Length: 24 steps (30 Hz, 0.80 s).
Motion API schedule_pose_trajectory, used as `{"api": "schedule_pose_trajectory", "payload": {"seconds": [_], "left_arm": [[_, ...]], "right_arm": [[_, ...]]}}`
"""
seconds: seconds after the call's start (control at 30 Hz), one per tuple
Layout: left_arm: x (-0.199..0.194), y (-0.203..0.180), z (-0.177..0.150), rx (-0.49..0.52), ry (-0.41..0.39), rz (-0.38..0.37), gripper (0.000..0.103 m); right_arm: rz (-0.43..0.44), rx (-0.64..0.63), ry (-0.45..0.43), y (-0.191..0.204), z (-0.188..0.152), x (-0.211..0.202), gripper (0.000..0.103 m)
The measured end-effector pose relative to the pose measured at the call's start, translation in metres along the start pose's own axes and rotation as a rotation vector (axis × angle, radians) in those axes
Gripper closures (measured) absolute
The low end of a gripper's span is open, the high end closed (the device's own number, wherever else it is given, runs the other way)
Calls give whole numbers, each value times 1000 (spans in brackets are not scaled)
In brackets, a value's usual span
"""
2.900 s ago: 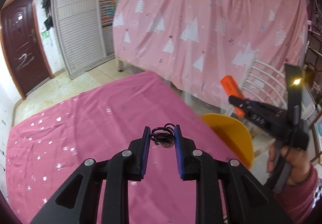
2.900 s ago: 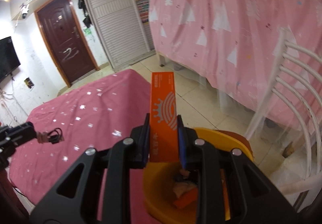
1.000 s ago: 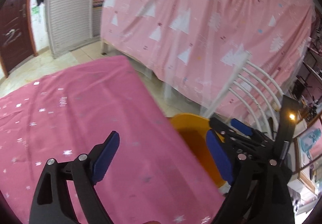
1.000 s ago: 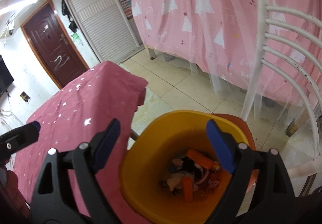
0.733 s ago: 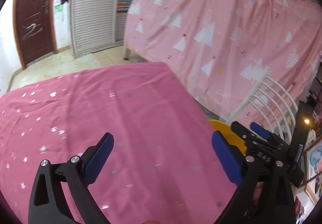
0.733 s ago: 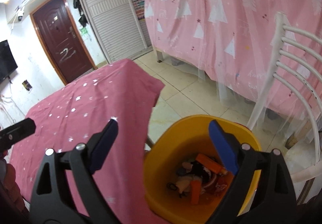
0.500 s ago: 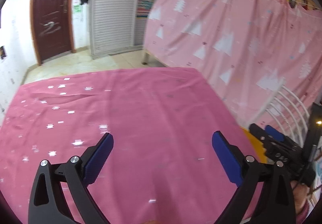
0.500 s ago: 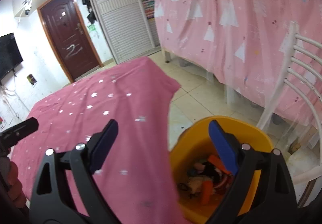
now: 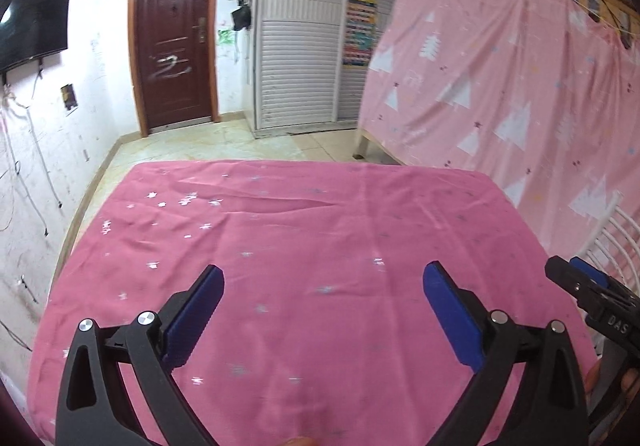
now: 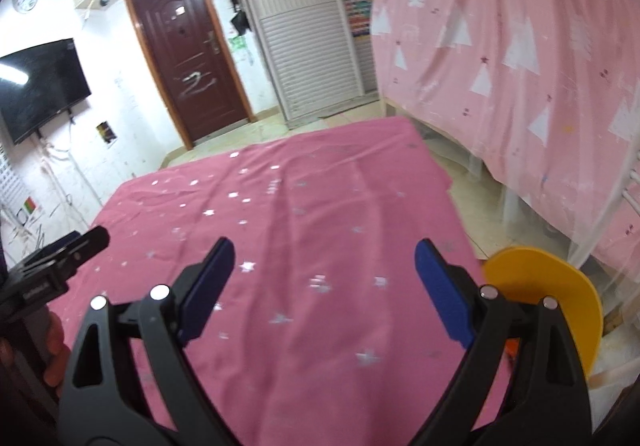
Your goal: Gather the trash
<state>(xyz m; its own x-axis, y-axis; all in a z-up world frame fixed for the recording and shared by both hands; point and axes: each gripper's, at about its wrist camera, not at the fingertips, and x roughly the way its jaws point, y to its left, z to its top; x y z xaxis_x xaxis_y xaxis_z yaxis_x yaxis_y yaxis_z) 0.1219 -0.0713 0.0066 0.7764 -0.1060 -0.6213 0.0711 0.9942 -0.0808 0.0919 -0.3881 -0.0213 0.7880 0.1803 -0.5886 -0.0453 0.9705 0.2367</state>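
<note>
Pink cloth (image 9: 320, 230) flat edge-to-edge, yellow bin (image 10: 560, 286) off rt edge.

Yellow bin (image 10: 560, 286) sits upright just beside the pink cloth's (image 10: 320, 226) corner.

Bench (image 9: 320, 213) draped in pink star-print cloth (image 10: 320, 213), wrinkled near far edge. Yellow bin (image 10: 560, 286) on tiled floor (image 10: 472, 197) just beside right edge.
</note>
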Motion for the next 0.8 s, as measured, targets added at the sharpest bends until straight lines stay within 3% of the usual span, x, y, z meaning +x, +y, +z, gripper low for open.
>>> {"api": "schedule_pose_trajectory", "payload": {"seconds": [0.47,0.8], "left_arm": [[5,43,-8,-34,13,40,10],[14,48,-9,-44,25,41,9]], "right_arm": [[110,-114,5,63,-1,13,11],[112,-149,1,74,-3,23,10]]}}
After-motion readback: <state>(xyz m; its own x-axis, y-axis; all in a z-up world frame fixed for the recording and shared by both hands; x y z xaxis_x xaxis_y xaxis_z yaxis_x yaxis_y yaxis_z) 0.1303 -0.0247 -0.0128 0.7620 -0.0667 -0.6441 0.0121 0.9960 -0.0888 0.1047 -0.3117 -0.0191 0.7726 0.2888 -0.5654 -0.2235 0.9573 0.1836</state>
